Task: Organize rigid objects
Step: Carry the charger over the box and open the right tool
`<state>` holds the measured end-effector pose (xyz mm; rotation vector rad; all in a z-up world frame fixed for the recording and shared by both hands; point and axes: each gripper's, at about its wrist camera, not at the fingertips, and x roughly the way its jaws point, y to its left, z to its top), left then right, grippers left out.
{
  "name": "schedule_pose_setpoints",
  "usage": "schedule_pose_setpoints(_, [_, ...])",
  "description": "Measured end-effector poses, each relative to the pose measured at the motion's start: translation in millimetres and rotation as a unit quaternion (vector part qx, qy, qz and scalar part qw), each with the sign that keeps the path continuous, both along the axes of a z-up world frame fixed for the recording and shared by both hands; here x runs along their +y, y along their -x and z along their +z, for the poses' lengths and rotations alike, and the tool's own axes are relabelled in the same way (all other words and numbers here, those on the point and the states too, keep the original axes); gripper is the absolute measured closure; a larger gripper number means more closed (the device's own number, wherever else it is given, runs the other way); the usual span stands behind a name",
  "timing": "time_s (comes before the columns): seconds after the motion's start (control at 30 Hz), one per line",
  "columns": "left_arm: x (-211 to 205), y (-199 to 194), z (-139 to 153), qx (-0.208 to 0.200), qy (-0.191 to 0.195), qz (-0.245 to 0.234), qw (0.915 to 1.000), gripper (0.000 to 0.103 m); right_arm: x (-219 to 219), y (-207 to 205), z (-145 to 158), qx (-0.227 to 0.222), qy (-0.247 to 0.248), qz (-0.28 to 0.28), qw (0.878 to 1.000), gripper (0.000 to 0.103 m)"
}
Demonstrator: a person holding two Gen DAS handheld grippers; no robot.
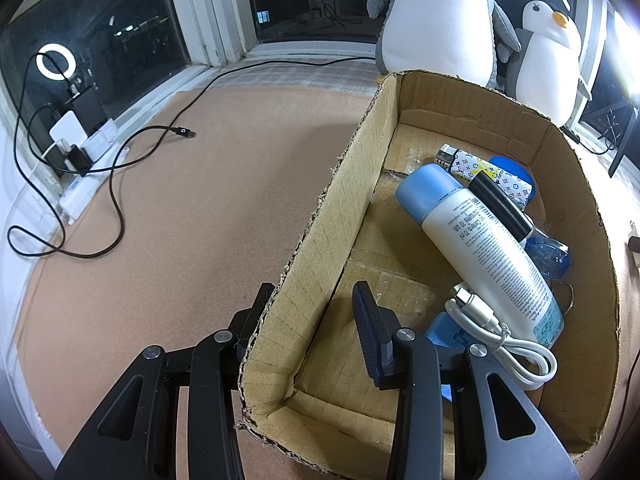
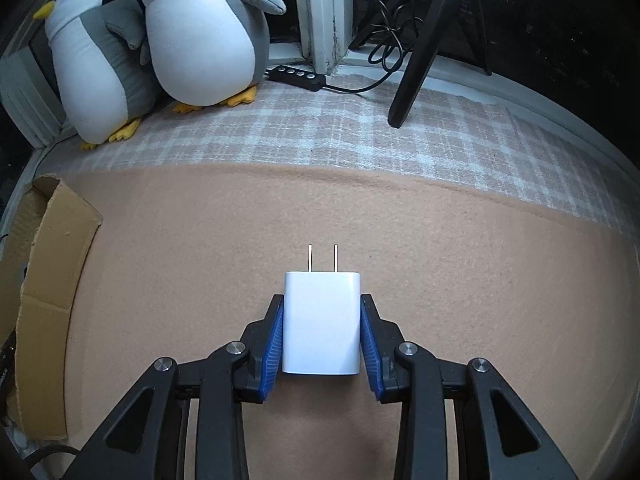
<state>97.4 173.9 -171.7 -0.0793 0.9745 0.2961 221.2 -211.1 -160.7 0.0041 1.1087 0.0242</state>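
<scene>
Charger (image 2: pixel 321 324), a smooth white block with two thin prongs, sits clamped between my right gripper's (image 2: pixel 322 340) ribbed blue pads (image 2: pixel 273 344); my left gripper (image 1: pixel 316 320) pinches the corrugated cardboard box wall (image 1: pixel 320 248).

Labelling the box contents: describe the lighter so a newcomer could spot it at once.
Find the open cardboard box on the tan mat, seen from the left wrist camera. At its far end, beyond the white bottle with a blue cap, lies the lighter, partly under a black tube. It alone has a white body printed with small coloured symbols and a metal top.
</scene>
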Motion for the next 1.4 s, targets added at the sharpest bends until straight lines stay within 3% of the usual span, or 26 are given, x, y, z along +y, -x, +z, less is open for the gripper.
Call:
schedule_pose_setpoints(0.53, [-0.4,-0.1,-0.2,0.000,0.000,0.000,1.0000,0.065,66.4,33.6,29.1,-0.029,-0.028,0.087,0.995,0.071])
schedule_pose_setpoints(0.87, [2.4,0.0,-0.2,0.000,0.002,0.000,1.0000,0.065,152.6,31.4,65.3,-0.052,-0.088,0.182,0.978,0.071])
schedule_pose_setpoints(1.1, [4.0,-0.3,-0.8,0.000,0.002,0.000,1.0000,0.065,214.3,35.1,66.7,-0.056,-0.073,0.250,0.964,0.071])
schedule_pose_setpoints(1.4, [4.3,-0.8,-1.3,0.000,0.002,0.000,1.0000,0.065,245.6,30.4,58.7,-0.047,-0.061,0.271,0.960,0.071])
